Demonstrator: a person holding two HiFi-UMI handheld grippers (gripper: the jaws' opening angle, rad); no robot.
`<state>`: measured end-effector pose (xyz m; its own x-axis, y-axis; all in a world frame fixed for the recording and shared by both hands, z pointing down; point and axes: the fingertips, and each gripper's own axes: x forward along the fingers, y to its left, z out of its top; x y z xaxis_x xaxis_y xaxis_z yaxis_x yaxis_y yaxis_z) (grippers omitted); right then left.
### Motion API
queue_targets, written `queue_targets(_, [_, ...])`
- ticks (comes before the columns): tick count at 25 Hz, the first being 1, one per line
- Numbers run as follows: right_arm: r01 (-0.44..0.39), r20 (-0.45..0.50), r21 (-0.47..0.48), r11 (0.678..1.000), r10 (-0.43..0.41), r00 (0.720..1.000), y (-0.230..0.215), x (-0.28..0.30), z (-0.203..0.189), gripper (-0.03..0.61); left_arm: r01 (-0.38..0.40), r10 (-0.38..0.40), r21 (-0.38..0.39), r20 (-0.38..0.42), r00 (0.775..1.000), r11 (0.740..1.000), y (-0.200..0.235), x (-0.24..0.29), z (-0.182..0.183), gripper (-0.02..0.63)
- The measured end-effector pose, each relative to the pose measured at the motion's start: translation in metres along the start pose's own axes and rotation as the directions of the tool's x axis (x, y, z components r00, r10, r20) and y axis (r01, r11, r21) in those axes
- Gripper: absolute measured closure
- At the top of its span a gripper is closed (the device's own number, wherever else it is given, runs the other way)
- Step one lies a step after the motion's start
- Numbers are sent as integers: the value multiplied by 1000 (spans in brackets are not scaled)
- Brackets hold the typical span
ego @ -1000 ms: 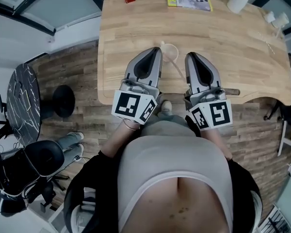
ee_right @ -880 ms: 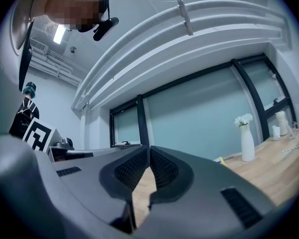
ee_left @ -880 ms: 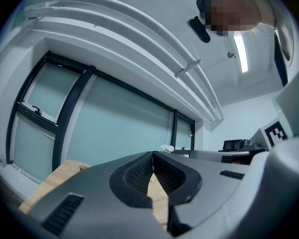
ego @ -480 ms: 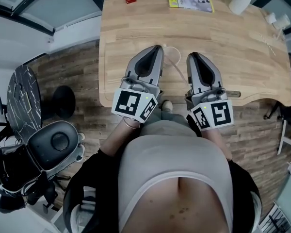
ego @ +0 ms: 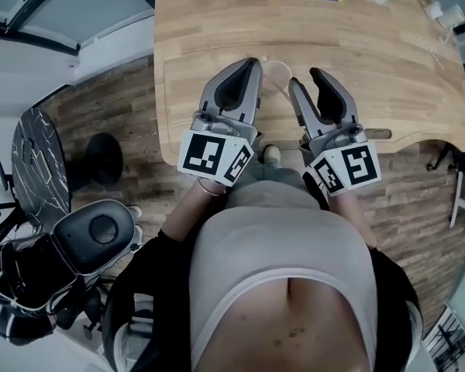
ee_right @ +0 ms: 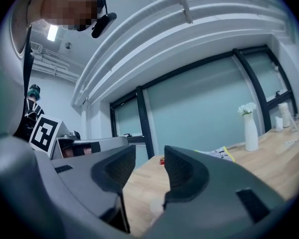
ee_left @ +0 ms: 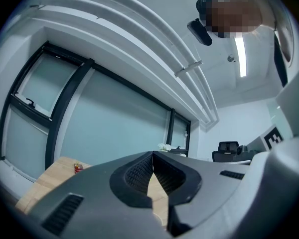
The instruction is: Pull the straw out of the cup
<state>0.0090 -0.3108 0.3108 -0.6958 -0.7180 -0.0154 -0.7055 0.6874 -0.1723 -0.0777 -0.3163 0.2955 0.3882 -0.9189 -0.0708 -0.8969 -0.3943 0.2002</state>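
Left gripper (ego: 253, 63): jaws together, nothing in them; tip just left of the cup.
Right gripper (ego: 305, 77): jaws just opened, now standing apart, pads pressing on nothing.
Cup (ego: 276, 76): on my table (ego: 372, 45), between both grippers, beside the right gripper's near jaw.
Straw: I can't make it out.

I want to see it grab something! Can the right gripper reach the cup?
Probably yes. The right gripper has just been opening its jaws, and they grip nothing. The cup stands close beside its tips on the table, with nothing in between.
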Motion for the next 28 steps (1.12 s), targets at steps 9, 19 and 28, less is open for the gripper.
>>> queue_targets(9, [-39, -105, -14, 999, 38, 994, 9, 4, -38, 379, 9, -9, -11, -13, 1000, 1000, 4, -2, -7, 607])
queue_targets(19, [-45, -173, -17, 999, 42, 984, 8, 4, -67, 376, 15, -15, -14, -32, 999, 1000, 5, -1, -14, 607])
queue_targets(28, [-50, -202, -8, 999, 48, 978, 10, 3, -80, 376, 16, -16, -9, -46, 999, 1000, 4, -4, -18, 607])
